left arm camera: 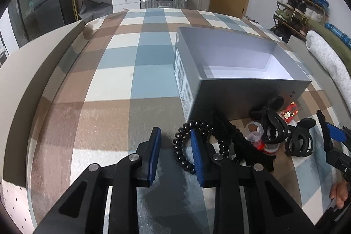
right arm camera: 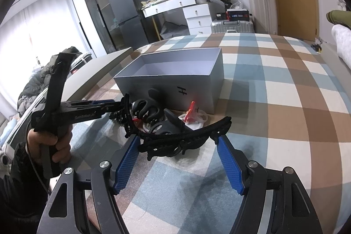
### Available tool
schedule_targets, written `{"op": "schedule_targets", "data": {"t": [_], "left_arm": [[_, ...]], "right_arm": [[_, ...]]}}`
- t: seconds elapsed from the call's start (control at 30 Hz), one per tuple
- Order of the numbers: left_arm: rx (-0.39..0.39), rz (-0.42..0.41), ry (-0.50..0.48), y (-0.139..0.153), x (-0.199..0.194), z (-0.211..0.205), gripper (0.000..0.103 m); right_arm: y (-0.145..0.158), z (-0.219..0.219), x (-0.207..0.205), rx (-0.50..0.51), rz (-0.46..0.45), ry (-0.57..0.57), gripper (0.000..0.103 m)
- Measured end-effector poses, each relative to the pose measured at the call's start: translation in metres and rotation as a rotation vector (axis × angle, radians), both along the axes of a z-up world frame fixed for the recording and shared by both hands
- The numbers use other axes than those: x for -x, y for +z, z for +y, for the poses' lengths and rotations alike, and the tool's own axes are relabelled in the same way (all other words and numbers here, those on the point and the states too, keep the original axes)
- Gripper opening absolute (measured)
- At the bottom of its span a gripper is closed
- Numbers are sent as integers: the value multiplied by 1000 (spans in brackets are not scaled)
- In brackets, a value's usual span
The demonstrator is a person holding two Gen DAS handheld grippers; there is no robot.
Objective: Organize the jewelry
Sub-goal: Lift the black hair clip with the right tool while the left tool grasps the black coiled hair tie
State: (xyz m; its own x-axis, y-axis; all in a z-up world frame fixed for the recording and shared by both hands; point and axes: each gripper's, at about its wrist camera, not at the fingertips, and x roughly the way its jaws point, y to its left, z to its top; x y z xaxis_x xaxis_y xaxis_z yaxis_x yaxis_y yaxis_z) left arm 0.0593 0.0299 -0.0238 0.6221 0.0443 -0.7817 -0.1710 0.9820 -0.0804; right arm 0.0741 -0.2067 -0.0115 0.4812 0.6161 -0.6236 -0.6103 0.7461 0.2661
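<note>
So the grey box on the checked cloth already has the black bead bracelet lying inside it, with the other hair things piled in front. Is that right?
Not quite. The grey box looks empty in both views. The left wrist view shows the black bead bracelet outside it, on the checked cloth beside the left gripper. The other hair things are indeed piled in front.
</note>
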Motion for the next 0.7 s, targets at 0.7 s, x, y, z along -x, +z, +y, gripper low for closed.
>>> {"op": "schedule_targets", "data": {"t": [0.7], "left_arm": [[-66, -110, -15, 20, 26, -8, 4]], "right_arm": [[6, -4, 2, -26, -18, -13, 72]]}}
